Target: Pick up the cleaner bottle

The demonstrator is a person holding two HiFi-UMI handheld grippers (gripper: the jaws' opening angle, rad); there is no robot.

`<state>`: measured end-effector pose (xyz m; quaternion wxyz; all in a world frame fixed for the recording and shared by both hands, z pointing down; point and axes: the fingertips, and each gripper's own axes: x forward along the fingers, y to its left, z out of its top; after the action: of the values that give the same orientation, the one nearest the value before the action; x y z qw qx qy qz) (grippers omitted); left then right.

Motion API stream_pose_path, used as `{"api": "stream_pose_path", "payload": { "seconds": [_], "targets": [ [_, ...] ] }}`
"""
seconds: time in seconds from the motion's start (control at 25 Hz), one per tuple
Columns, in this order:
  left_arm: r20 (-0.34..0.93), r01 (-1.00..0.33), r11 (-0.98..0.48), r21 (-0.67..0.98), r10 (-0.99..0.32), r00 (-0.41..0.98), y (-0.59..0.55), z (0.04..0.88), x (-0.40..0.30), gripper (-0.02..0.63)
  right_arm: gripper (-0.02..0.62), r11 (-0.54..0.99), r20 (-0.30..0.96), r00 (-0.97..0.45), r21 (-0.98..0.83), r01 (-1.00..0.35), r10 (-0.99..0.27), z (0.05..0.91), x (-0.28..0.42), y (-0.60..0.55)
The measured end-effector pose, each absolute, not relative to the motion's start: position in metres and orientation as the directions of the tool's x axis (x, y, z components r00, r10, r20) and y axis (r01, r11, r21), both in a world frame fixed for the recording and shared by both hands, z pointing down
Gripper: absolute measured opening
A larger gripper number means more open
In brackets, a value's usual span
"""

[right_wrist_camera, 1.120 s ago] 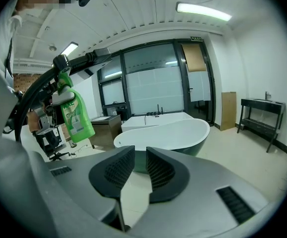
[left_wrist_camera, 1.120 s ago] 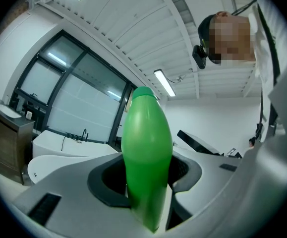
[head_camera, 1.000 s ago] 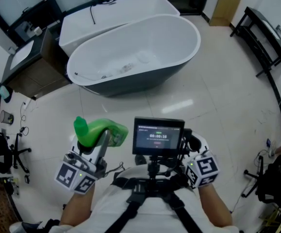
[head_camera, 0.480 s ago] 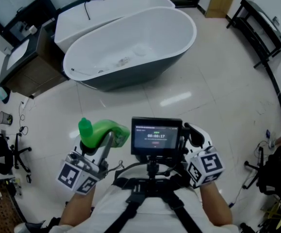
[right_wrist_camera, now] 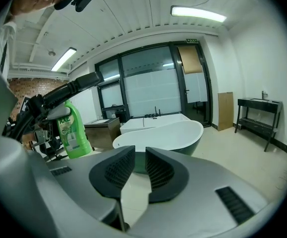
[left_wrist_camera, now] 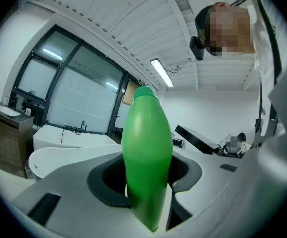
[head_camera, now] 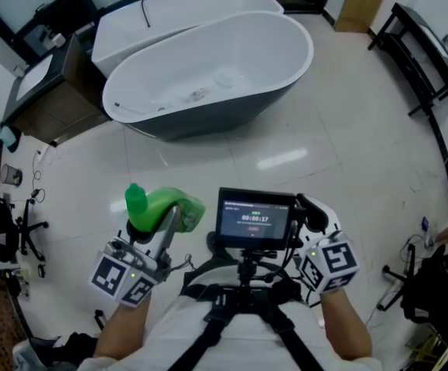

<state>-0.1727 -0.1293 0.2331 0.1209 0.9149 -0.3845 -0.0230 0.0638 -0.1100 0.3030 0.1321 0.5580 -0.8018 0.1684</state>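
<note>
An oval bathtub (head_camera: pixel 231 60) stands on glossy pale floor tiles (head_camera: pixel 347 153) near tall dark-framed windows (right_wrist_camera: pixel 153 83).

The left tongs (left_wrist_camera: pixel 146 176) are clamped on the green cleaner bottle (left_wrist_camera: pixel 147 143), their dark pads pressing its sides while it stands upright with its cap at the top. Behind it, to the left, a white bathtub (left_wrist_camera: pixel 59 155) sits on the floor beside a dark wooden cabinet (left_wrist_camera: pixel 4 135). Tall windows (left_wrist_camera: pixel 76 95) run behind them, and a strip light (left_wrist_camera: pixel 161 72) glows on the ceiling.
</note>
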Motion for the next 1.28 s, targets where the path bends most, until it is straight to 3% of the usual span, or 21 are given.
{"api": "stream_pose_path", "payload": {
  "seconds": [0.36, 0.56, 0.76, 1.28],
  "targets": [
    [0.090, -0.733, -0.640, 0.229, -0.736, 0.671, -0.108, 0.236, -0.105, 0.164, 0.049, 0.336, 0.407, -0.377, -0.170, -0.926, -0.832, 0.312, 0.136, -0.093],
    [0.102, -0.732, -0.638, 0.240, -0.733, 0.672, -0.104, 0.240, -0.116, 0.164, 0.024, 0.336, 0.409, -0.371, -0.158, -0.928, -0.833, 0.310, 0.121, -0.093],
    [0.081, -0.688, -0.682, 0.249, -0.693, 0.716, -0.123, 0.233, -0.170, 0.166, 0.008, 0.281, 0.421, -0.319, -0.152, -0.948, -0.849, 0.306, 0.065, -0.105],
    [0.075, -0.677, -0.694, 0.245, -0.683, 0.726, -0.123, 0.231, -0.170, 0.166, 0.008, 0.249, 0.407, -0.297, -0.167, -0.954, -0.864, 0.303, 0.066, -0.099]
  ]
}}
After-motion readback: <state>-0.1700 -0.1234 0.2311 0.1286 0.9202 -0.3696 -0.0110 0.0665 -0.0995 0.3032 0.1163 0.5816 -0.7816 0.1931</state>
